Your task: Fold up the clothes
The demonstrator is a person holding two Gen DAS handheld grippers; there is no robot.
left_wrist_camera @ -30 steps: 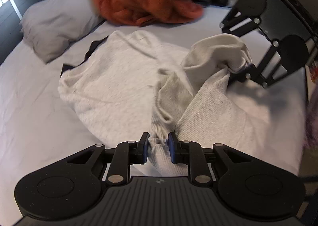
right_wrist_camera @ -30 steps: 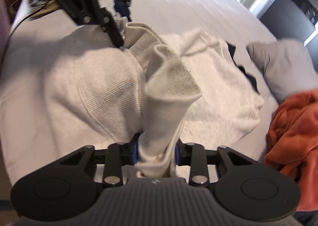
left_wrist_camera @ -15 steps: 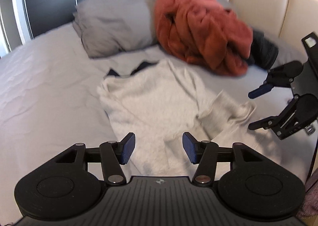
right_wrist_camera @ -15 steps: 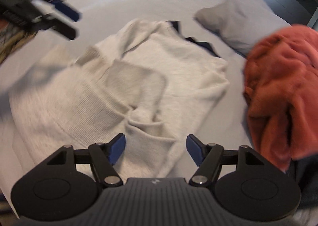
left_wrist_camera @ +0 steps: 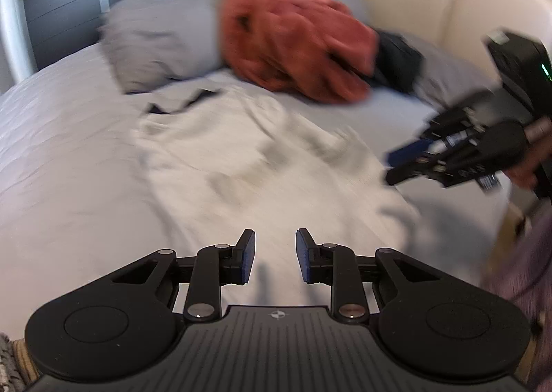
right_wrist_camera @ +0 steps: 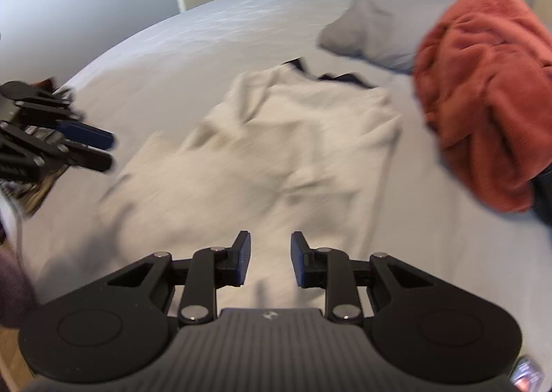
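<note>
Sweatshirt: your cream sweatshirt (left_wrist_camera: pixel 248 164) lies spread and rumpled on the grey bed (left_wrist_camera: pixel 62 157), filling the middle of both wrist views; its dark neck trim (right_wrist_camera: pixel 341 76) sits at the far end, toward the pillow.

Left tongs: your left tongs (left_wrist_camera: pixel 275 255) stand at the bottom centre of the left wrist view with a plain gap between the blue pads, released, nothing in them. They have just been closing from a wider spread. The sweatshirt's near edge shows behind and beyond the pads, below them and apart from them.

Right tongs: your right tongs (right_wrist_camera: pixel 269 259) sit at the bottom centre of the right wrist view, pads likewise parted and bare, having just been closing. The cloth lies under and ahead of them, untouched.

Each from the other view: the right tongs show blurred at the right edge of the left view, off the sweatshirt's right side; the left tongs show at the left edge of the right view, off its left side.

Beyond the sweatshirt: a grey pillow (left_wrist_camera: pixel 162 40) in the upper part of the frame, and a rust-red fleece garment (left_wrist_camera: pixel 296 36) heaped beside it, with a dark garment (left_wrist_camera: pixel 396 64) just beside that.

Sharpness: both views are motion-blurred, so fine folds cannot be read.
</note>
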